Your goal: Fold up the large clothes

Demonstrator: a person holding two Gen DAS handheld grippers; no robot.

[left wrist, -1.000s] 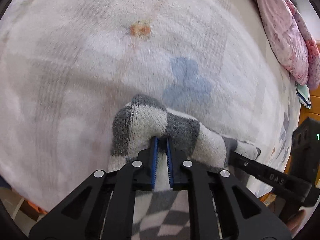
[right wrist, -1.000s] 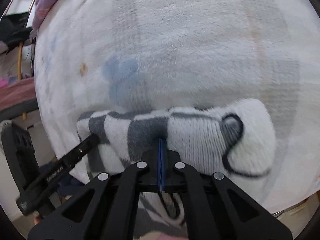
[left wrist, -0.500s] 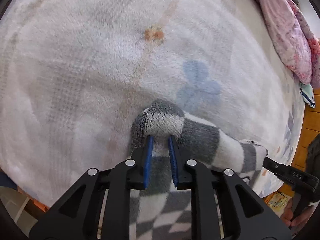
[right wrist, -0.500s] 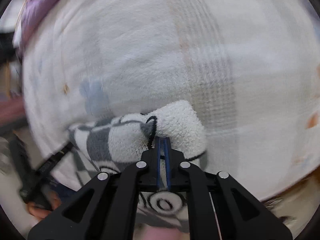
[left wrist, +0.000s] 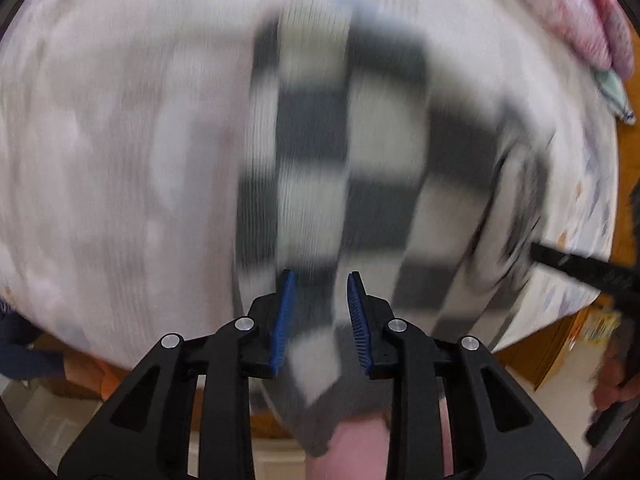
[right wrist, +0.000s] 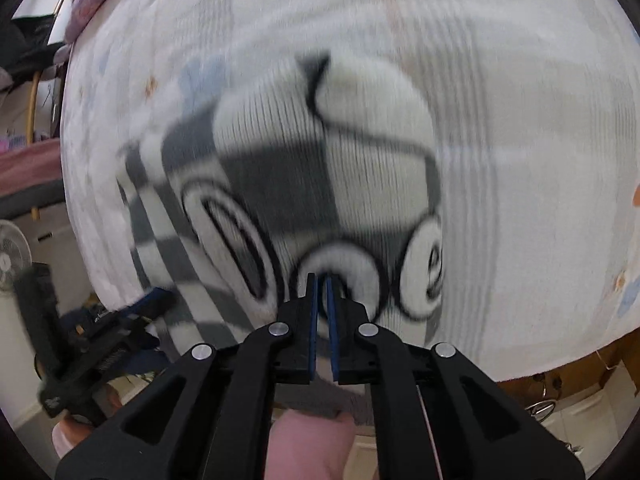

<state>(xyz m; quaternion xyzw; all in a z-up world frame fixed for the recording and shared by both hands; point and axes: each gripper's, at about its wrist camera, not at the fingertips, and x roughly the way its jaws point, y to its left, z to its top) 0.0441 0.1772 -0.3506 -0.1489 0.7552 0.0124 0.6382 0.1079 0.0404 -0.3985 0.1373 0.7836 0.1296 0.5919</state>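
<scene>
A grey-and-white checked knit sweater [left wrist: 380,140] lies spread on the white fleece blanket [left wrist: 120,140] of a bed, blurred by motion. My left gripper [left wrist: 320,276] hangs over its near part. Its jaws are opening, the blue pads stand apart, and the cloth lies below them unpressed. In the right wrist view the sweater [right wrist: 300,168] shows black looping print. My right gripper [right wrist: 321,278] sits at its near edge with the pads almost together, only a thin slit between them, seemingly still pinching the knit. Each gripper shows in the other's view: the right gripper [left wrist: 580,266], the left gripper [right wrist: 120,316].
A pink quilt [left wrist: 560,4] is heaped at the bed's far right corner. The wooden bed frame [left wrist: 552,344] runs along the near edge, with floor below. A white fan [right wrist: 12,256] and dark clutter stand left of the bed. The blanket [right wrist: 520,120] stretches wide beyond the sweater.
The sweater, a bunched fold pinched by both grippers before, now lies spread ahead of them. My left jaws have parted and let go. Both grippers have drawn back toward the bed's near edge.
</scene>
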